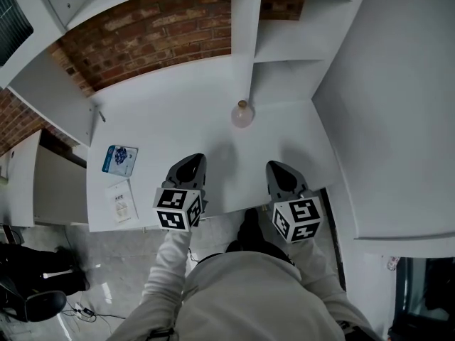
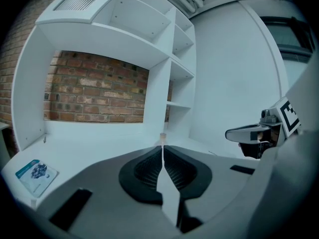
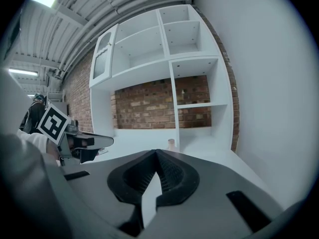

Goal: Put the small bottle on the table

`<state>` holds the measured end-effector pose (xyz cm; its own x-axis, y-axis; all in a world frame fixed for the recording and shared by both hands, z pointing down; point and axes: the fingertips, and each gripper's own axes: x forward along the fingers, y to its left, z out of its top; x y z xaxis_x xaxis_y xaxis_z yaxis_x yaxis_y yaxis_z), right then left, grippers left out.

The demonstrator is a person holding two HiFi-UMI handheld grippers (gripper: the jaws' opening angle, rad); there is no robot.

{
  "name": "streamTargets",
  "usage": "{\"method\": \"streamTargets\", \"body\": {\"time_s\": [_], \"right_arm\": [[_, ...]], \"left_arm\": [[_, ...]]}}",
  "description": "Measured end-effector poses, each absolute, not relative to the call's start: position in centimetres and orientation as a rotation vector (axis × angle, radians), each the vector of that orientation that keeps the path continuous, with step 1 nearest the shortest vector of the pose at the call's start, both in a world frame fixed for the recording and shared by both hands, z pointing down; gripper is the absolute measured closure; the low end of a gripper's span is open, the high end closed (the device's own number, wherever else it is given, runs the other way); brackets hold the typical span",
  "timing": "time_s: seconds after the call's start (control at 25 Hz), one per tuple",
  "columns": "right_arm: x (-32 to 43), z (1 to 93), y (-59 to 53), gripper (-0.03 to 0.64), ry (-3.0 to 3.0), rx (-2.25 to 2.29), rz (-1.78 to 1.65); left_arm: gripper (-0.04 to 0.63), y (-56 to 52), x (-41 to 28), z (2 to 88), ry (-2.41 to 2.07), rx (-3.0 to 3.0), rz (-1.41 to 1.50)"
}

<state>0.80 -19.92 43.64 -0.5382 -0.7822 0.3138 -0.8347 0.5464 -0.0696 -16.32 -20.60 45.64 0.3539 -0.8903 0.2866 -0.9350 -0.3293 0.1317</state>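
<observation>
A small clear bottle (image 1: 242, 113) with a tan cap stands upright on the white table (image 1: 163, 112), near the foot of the shelf divider. Both grippers hover over the table's front edge, well short of the bottle. My left gripper (image 1: 190, 163) is shut and empty, and my right gripper (image 1: 277, 168) is likewise shut with nothing in it. In the left gripper view only the bottle (image 2: 162, 135) cap peeks above the closed left gripper (image 2: 162, 149). The right gripper view shows the bottle (image 3: 171, 144) just right of the closed right gripper (image 3: 155, 154).
A blue card (image 1: 119, 158) and a white leaflet (image 1: 122, 201) lie at the table's left end. A white shelf unit (image 1: 245, 27) with a brick backing rises behind the table. A white wall (image 1: 398, 105) closes off the right side.
</observation>
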Motion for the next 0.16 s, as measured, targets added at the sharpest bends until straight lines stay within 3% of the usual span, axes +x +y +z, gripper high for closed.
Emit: {"method": "streamTargets", "body": {"time_s": [0.16], "right_arm": [[0.36,43.73,-19.23,0.589,-2.536,1.335,0.315]], "left_arm": [[0.568,-19.83,-16.48,45.72,-1.626,2.339,0.246]]}}
